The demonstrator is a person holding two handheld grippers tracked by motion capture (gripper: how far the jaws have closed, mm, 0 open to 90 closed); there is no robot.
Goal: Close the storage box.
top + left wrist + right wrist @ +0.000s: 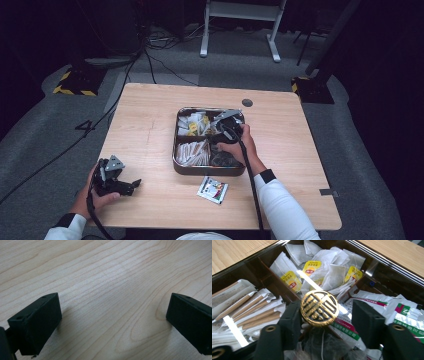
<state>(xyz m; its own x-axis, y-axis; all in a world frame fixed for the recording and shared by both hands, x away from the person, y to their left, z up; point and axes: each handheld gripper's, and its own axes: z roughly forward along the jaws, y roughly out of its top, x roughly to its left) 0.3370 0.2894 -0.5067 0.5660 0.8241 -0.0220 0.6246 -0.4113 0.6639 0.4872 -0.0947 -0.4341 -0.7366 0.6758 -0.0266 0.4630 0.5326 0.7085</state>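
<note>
Resting my left gripper (131, 186) wide open and empty on the table (150, 125), I hold my right gripper (327, 315) parted around the gold knob (319, 308) at the tray's (176, 150) centre, pads not pressing.

The high view looks forward and down from above the person's side, taking in the whole desk (150, 125) from well back. The left gripper view sits very close over bare wood. The right gripper view looks closely into the tray (262, 255), which the high view shares at centre frame (176, 150).
</note>
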